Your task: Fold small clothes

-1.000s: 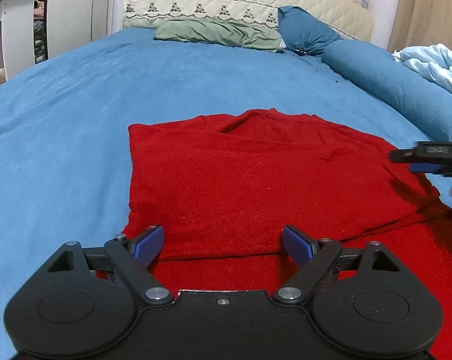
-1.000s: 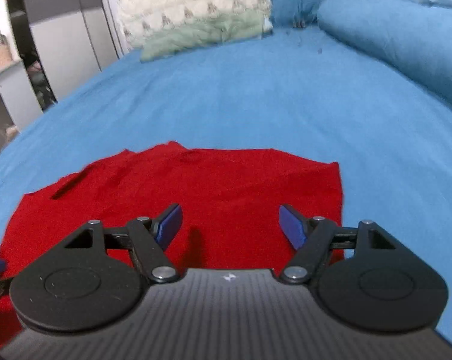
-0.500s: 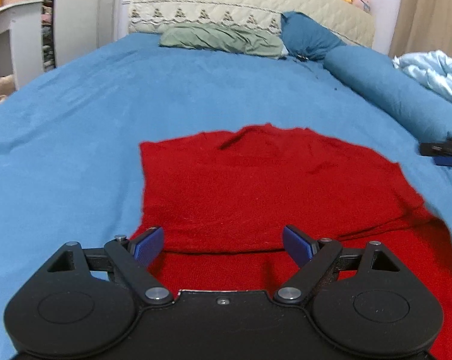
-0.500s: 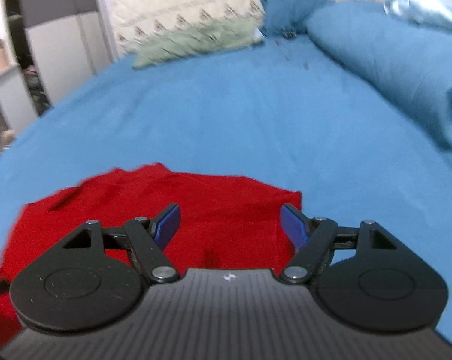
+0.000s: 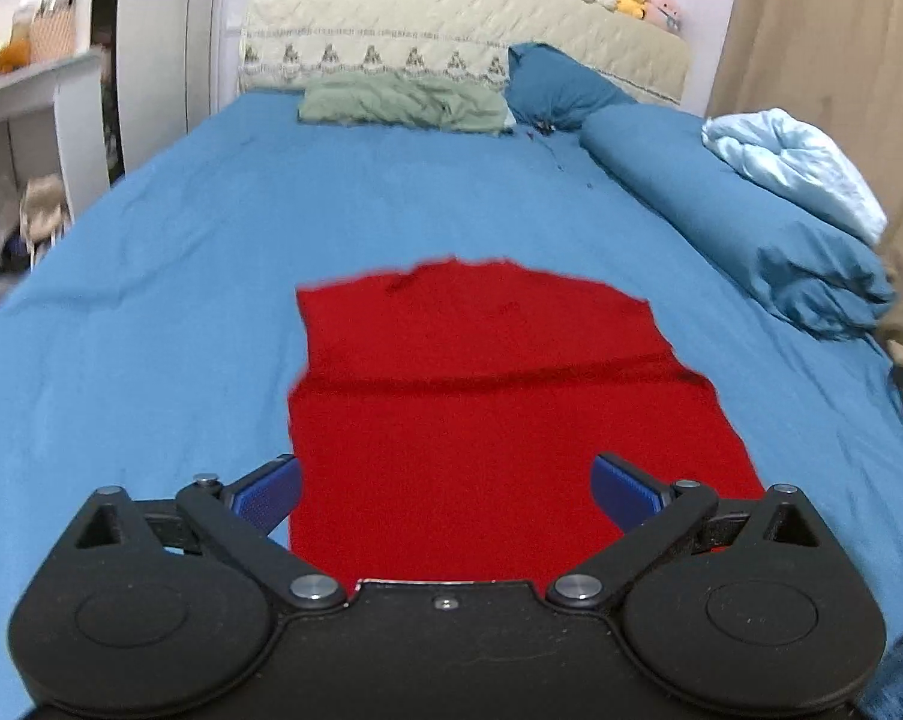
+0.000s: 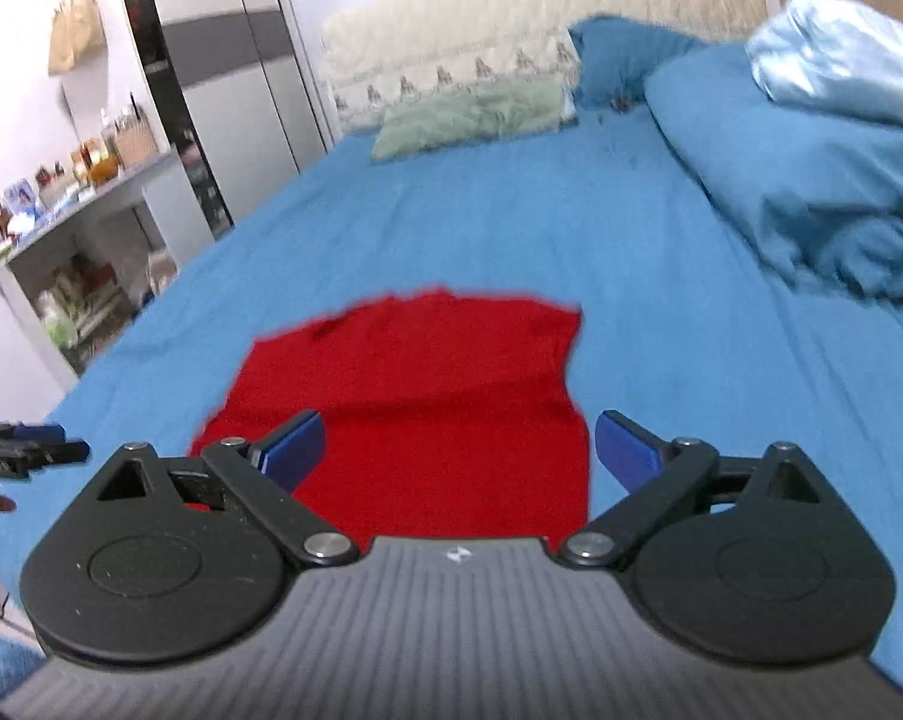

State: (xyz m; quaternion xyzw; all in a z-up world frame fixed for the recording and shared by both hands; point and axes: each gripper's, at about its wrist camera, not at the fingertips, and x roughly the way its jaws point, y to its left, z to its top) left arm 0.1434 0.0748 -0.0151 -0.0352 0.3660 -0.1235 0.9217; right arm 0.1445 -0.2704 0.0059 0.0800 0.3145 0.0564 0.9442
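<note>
On my far left stands a white shelf (image 5: 37, 90) with small items on top. Ahead of me a bed (image 5: 211, 276) with a blue sheet fills the view. My left hand-held gripper (image 5: 445, 489) hovers above the near edge of a red garment (image 5: 481, 420), its blue fingers (image 5: 268, 495) spread apart and holding nothing. The garment lies flat in the middle of the bed, with a fold line running across it. From my right camera, my right hand-held gripper (image 6: 458, 447) hangs over the same garment's near right part, fingers also apart and empty. Further back lies a green pillow (image 5: 403, 102), then a dark blue pillow (image 5: 556, 90). On the right sits a rolled blue duvet (image 5: 751, 228) with a pale blue blanket (image 5: 793, 162) on top.
</note>
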